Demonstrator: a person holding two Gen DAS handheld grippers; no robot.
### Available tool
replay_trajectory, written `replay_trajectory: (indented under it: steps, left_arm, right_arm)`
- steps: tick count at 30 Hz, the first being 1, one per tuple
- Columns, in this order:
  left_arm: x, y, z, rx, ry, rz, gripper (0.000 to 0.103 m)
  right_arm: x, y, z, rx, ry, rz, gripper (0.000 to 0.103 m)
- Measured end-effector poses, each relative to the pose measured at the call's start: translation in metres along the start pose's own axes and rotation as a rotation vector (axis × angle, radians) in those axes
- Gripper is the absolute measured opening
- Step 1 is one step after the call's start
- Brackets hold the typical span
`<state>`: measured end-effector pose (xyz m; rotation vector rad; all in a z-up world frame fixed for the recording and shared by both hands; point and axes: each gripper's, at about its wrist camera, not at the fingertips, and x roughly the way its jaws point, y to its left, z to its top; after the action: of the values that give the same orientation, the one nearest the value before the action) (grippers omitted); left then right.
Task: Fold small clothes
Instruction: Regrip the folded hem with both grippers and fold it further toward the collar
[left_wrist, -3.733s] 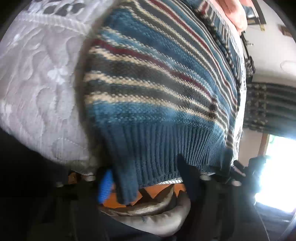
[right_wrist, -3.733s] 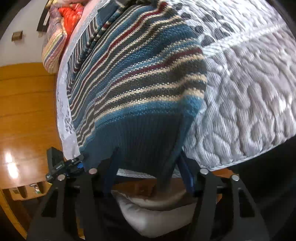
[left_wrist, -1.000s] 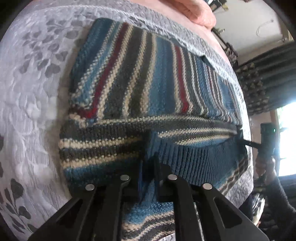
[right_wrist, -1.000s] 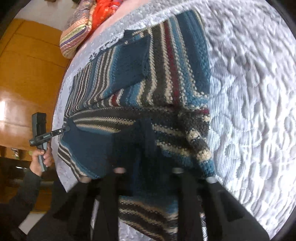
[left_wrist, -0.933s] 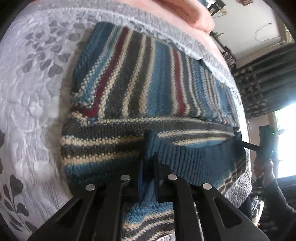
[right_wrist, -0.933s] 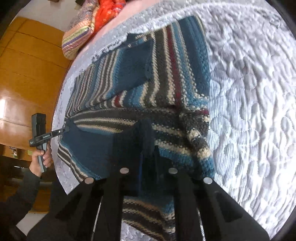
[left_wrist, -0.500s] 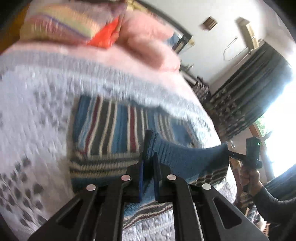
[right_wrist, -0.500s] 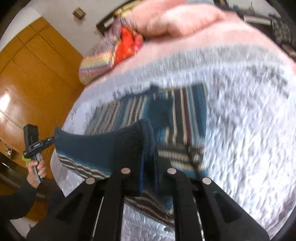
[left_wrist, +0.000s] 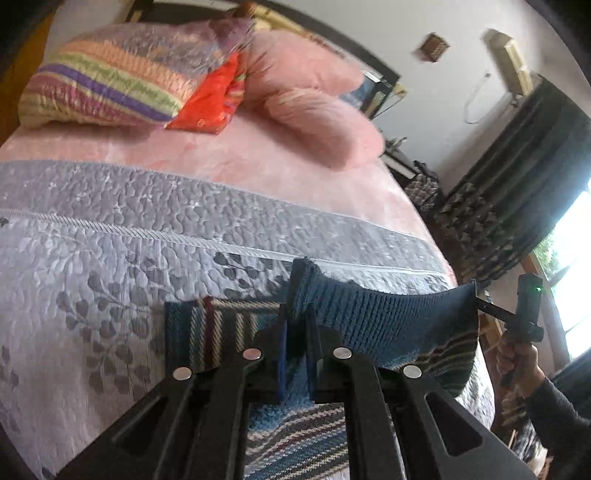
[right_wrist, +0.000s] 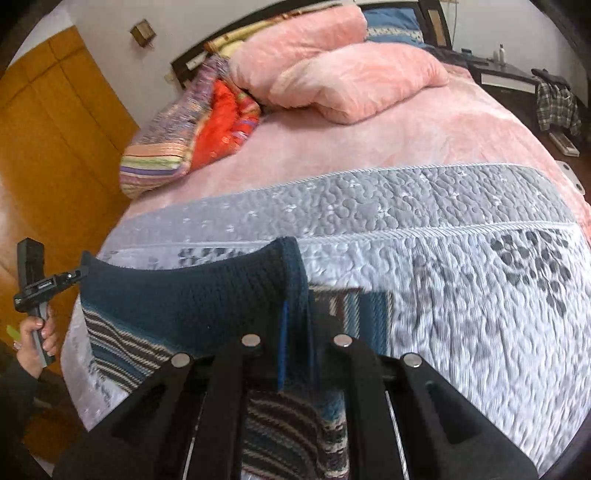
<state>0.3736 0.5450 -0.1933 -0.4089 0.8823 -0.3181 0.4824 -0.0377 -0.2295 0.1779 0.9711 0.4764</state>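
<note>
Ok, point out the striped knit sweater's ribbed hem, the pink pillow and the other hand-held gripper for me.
Blue ribbed hem of the striped knit sweater (left_wrist: 380, 314), left wrist view, mid-band.
Pink fluffy pillow (right_wrist: 362, 81), right wrist view, top face.
Left hand-held gripper (right_wrist: 82, 273), right wrist view, tips on hem corner.

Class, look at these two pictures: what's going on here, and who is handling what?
A person holds a tool in each hand. The left tool and the right tool are each shut on the ribbed hem of a striped sweater, holding it stretched and raised above a grey quilt on a bed, mid-fold. The sweater's lower part lies on the quilt.
</note>
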Motion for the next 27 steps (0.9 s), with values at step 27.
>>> replay_trajectory:
  steps: [27]
  left_arm:
    - [0.126,0.072,0.043,-0.182,0.219,0.122,0.007]
  right_arm:
    - [0.128,-0.024,0.042,0.088,0.199,-0.131,0.007]
